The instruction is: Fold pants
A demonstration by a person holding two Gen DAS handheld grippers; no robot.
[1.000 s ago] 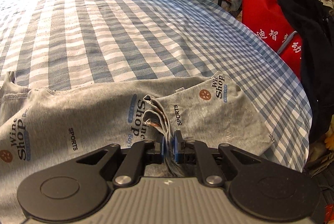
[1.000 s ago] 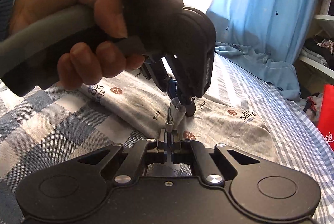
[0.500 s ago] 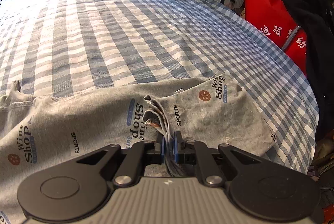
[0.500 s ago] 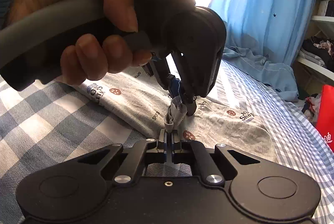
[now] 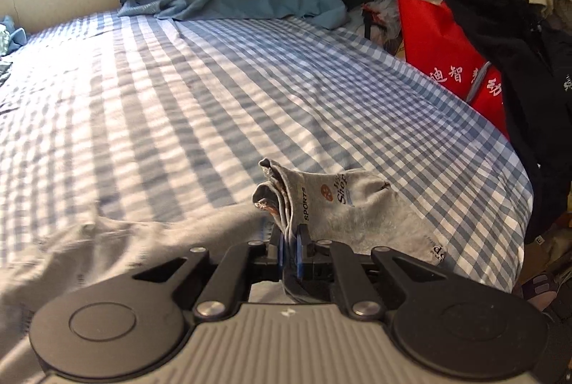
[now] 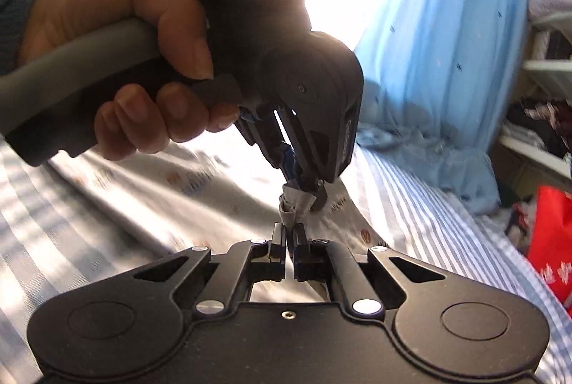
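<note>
Grippers, left (image 5: 290, 241) and right (image 6: 289, 234), both pinched on grey pants (image 5: 361, 208) over checked bedsheet (image 5: 214, 90), blue curtain (image 6: 439, 37) behind.

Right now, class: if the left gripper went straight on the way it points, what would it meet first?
The left gripper would first meet the bunched grey printed pants it already clamps; beyond lies the blue-and-white checked bedsheet, probably.

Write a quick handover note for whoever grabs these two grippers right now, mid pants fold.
Left gripper: shut on a bunched edge of the grey pants.
Right gripper: shut on the same bunch, close beside the left.
The rest of the pants lies on the checked bedsheet.
Done: both grips taken, edge raised.
Left: carry it over, lay it down, smooth, probably fold again.
</note>
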